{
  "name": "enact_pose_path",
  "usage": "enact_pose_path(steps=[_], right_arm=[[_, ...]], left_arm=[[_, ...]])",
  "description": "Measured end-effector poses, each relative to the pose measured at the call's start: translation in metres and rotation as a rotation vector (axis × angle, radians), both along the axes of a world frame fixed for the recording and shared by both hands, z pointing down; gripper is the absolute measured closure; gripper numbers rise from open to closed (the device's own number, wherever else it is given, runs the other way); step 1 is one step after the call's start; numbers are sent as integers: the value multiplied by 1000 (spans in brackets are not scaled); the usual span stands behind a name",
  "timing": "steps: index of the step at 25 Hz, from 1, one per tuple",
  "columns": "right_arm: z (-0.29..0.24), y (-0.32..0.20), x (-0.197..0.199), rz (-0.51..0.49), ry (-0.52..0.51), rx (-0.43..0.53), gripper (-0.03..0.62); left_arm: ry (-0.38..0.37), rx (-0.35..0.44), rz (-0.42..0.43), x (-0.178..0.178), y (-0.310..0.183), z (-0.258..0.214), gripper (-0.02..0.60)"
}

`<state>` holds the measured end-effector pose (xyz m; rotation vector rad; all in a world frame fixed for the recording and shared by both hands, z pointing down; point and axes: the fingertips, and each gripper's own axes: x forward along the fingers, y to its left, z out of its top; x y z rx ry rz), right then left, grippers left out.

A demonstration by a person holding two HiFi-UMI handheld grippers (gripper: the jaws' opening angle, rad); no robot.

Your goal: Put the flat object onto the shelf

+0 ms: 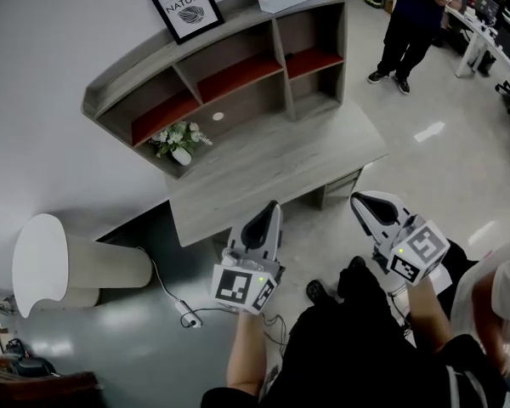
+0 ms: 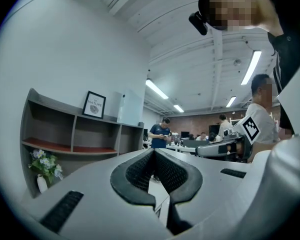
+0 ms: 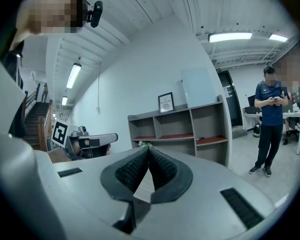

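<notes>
Facing the shelf [image 1: 127, 79] at the back edge of the counter [image 1: 272, 168], left gripper [image 1: 270, 215] and right gripper [image 1: 365, 204] hold fingers [image 2: 137, 173] closed, empty; the flat framed picture [image 1: 185, 5] stands atop the shelf, apparently already placed.

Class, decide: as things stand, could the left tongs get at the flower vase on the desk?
Probably yes: the left tongs appear to be by the near edge of the desk, with only its bare top between them and the flower vase. They are shut, so must open first.
</notes>
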<state>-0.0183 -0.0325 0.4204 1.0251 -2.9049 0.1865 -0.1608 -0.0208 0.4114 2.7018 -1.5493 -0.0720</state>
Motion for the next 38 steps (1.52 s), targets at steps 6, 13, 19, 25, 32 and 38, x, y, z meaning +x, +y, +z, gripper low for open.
enact_pose_path(steps=[6, 13, 19, 25, 32, 38], right_arm=[[-17, 8, 1, -16, -15, 41, 582], [-20, 12, 12, -25, -11, 50, 582], [-21, 12, 20, -9, -4, 59, 582], [-20, 14, 17, -8, -2, 59, 582], [-15, 17, 13, 0, 5, 49, 582], [-15, 18, 8, -5, 4, 51, 582]], left_arm=[[3, 15, -1, 6, 13, -6, 568], [5, 8, -2, 18, 19, -1, 568], [8, 0, -7, 20, 22, 1, 568], [6, -13, -13, 17, 23, 2, 568], [-5, -5, -1, 12, 24, 5, 568], [-4, -8, -1, 10, 26, 9, 569]])
